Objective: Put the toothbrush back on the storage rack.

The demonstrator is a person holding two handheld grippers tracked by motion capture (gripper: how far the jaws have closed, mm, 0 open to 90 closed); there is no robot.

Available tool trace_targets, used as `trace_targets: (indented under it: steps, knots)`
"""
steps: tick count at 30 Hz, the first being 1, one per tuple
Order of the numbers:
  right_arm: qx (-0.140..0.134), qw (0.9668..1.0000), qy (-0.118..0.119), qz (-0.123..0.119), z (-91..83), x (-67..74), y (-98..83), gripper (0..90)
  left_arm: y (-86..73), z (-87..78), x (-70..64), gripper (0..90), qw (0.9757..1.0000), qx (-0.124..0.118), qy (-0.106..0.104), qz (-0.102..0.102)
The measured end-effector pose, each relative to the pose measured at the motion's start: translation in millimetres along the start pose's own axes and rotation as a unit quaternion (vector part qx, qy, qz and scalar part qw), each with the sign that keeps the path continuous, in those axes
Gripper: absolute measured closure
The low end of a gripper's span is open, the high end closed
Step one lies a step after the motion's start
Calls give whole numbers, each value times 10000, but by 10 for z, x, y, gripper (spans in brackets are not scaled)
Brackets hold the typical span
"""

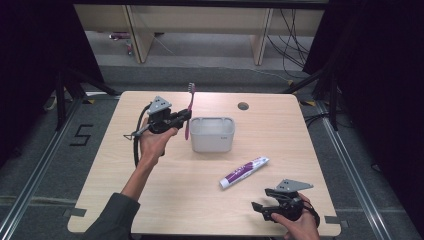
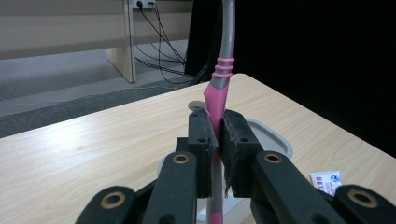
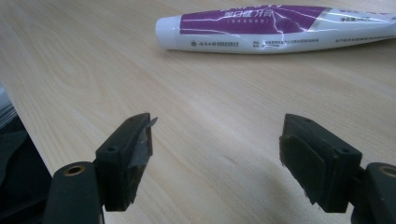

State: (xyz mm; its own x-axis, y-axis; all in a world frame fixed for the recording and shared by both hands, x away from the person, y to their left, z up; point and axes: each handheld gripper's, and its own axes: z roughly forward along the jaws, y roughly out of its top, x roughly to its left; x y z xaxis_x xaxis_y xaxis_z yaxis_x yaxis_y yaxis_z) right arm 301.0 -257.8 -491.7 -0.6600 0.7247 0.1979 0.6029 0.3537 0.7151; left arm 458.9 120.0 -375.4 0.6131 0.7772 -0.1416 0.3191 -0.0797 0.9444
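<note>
A pink and grey toothbrush stands nearly upright, head up, clamped in my left gripper, which hangs just left of a white plastic bin. In the left gripper view the jaws press on the pink handle, and the bin's rim lies just beyond them. A purple and white toothpaste tube lies on the table in front of the bin. My right gripper rests open near the table's front right edge; in the right gripper view the tube lies ahead of its wide-spread jaws.
The light wooden table has a round cable hole near its far edge. Black curtains flank both sides. Desk legs and cables stand on the floor beyond the table.
</note>
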Motion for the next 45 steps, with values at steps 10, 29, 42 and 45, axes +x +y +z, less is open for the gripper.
trace_targets:
  steps: [10, 29, 42, 45]
  knots:
    - [-17, 9999, 12, -116, -11, -14, 3, 261, 120, 208, -34, 821, 9999, 63, 77, 71]
    - [2, 9999, 18, -172, -19, 15, -1, 261, 68, 510, 7, 821, 9993, -53, 368, -55]
    - [-35, 9998, 41, -203, -20, 15, -5, 261, -112, 604, 92, 821, 9983, 34, 573, -110]
    - [-24, 9998, 36, -204, -18, 14, -5, 261, -142, 610, 102, 821, 9983, 56, 570, -141]
